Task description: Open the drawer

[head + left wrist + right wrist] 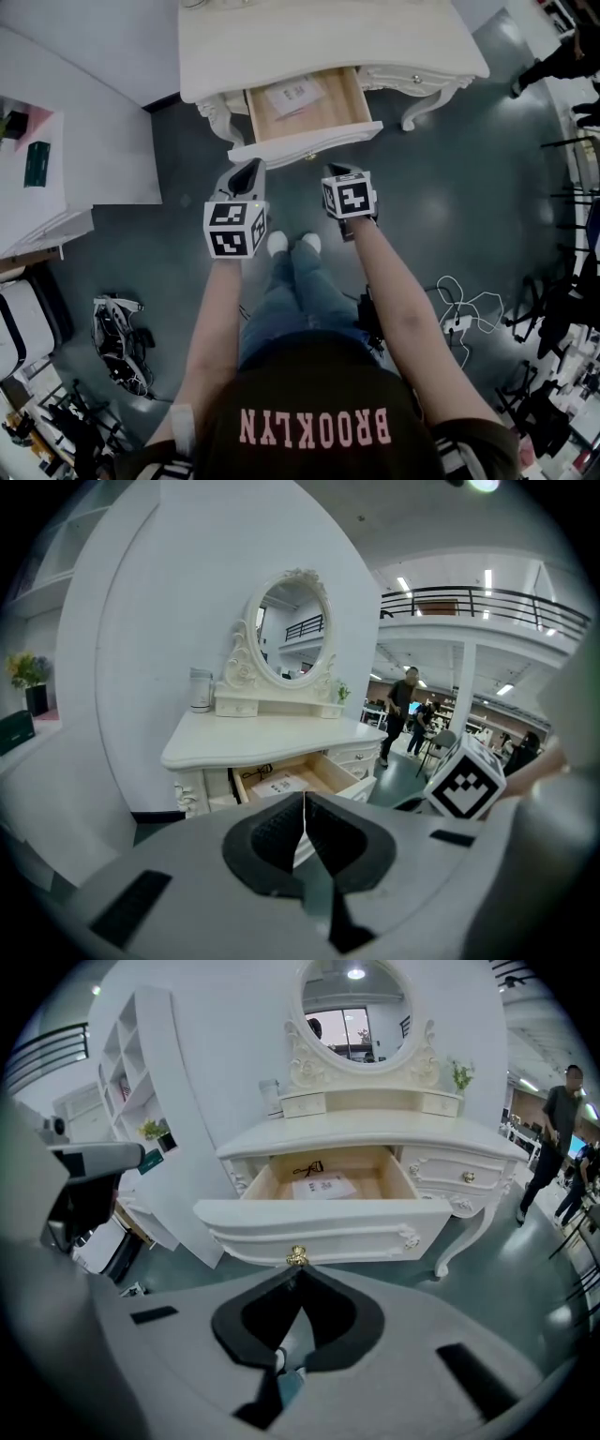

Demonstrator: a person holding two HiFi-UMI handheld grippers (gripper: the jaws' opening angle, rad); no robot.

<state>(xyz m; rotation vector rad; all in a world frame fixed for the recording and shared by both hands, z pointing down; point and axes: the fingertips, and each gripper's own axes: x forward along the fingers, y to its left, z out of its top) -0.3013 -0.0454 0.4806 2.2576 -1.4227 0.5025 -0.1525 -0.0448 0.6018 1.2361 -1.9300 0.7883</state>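
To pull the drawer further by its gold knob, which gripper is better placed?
Right. The gold knob sits just ahead of the shut jaws of the right gripper. The left gripper, also shut, shows no knob in its view.

Bench top cut off by head view's upper edge. Drawer rear hidden under bench top. Print on paper inside too small to read. Dark item at drawer back unidentifiable.

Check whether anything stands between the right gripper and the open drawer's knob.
Nothing visible does. The right gripper, shut and empty, points straight at the knob on the front of the drawer.
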